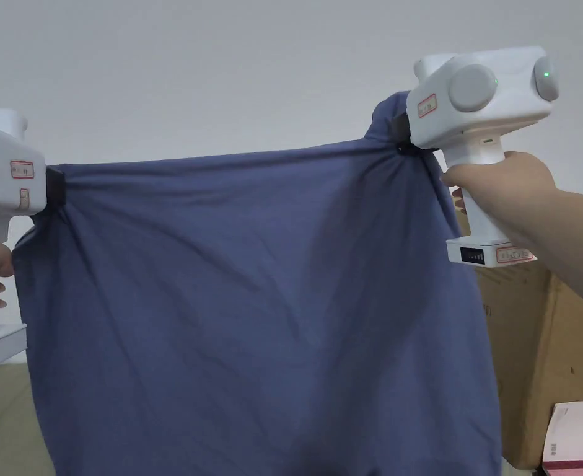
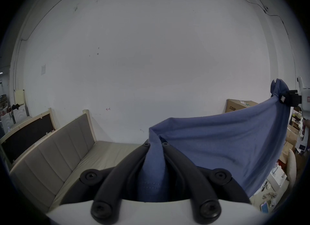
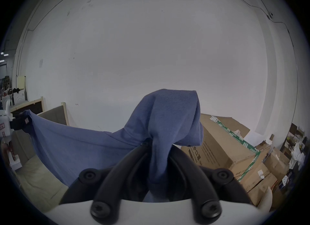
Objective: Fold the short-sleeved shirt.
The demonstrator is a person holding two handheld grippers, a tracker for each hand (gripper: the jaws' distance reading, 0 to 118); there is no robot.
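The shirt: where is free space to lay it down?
The beige cushion is bare between its padded backrest and the hanging shirt. On the right it is crowded: stacked boxes beside the right gripper.

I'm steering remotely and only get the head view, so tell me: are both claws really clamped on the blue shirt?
Observer: Yes. In the left gripper view the left claw has both jaws pressing a bunched strip of the shirt between them.
Operator: And the right one?
Observer: The right claw is shut on cloth too, and a loose flap of shirt stands up above its jaws.
Operator: What's under the shirt on the left?
Observer: A beige cushioned bench stands against the wall, below and to the left of the left claw.
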